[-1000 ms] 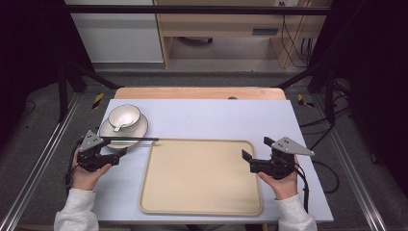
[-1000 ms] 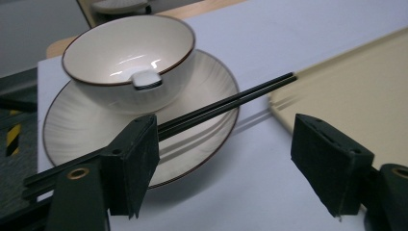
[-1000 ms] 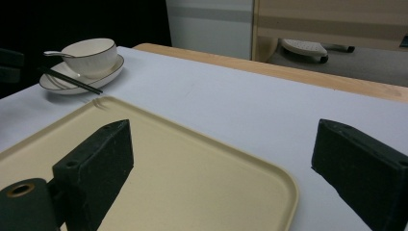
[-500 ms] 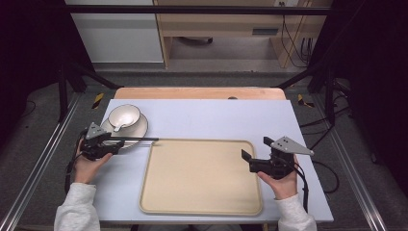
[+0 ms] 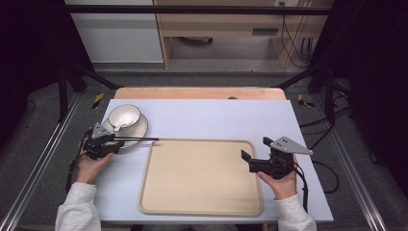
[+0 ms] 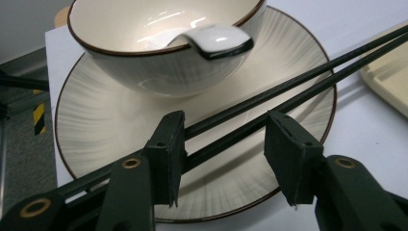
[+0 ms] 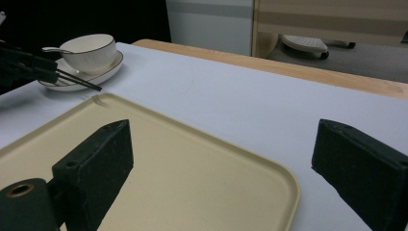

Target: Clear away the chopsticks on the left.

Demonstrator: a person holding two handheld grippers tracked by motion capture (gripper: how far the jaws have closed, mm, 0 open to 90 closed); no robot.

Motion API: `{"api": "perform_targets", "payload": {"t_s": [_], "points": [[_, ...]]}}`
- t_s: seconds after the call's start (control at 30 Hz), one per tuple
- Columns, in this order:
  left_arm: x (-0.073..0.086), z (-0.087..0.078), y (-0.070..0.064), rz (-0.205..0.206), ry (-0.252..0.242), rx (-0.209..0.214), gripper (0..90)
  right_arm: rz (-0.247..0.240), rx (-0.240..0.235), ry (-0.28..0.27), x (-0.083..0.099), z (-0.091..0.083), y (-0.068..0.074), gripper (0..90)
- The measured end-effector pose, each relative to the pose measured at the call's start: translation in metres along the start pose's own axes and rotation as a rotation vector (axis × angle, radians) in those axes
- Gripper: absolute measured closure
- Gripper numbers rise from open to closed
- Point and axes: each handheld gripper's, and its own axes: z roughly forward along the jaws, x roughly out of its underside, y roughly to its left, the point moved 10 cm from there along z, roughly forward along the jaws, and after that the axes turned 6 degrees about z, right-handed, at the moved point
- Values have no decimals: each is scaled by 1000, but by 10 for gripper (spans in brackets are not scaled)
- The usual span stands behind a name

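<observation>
A white bowl (image 5: 124, 116) with a dark rim stands on a ribbed plate (image 5: 138, 130) at the table's left, and a white spoon (image 6: 216, 38) leans over the bowl's rim. Two black chopsticks (image 5: 137, 139) lie across the plate's near edge, their tips reaching the beige tray (image 5: 202, 178). My left gripper (image 5: 114, 143) is open, and the chopsticks (image 6: 288, 86) pass between its jaws close to one pad. My right gripper (image 5: 255, 149) stands open with nothing in it, over the tray's right edge (image 7: 269, 178), pointing left.
The pale table top (image 5: 216, 115) has a wooden strip (image 5: 197, 93) along its far edge. Metal rails run along both sides of the table. Cupboards and cables stand beyond on the floor.
My left gripper has slid a little forward and right, toward the plate, along the chopsticks, which stay where they were. The right gripper has not moved.
</observation>
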Motion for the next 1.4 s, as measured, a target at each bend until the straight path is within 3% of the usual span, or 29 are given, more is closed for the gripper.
{"api": "perform_targets", "payload": {"t_s": [1.0, 1.23, 1.4], "points": [[-1, -11, -22, 9, 43, 67, 842, -6, 0, 1, 0, -2, 1, 69], [-4, -10, -26, -6, 30, 71, 850, -2, 0, -1, -1, -3, 1, 68], [-8, -5, -28, -35, 28, 73, 804, -5, -1, -6, -3, -4, 2, 67]]}}
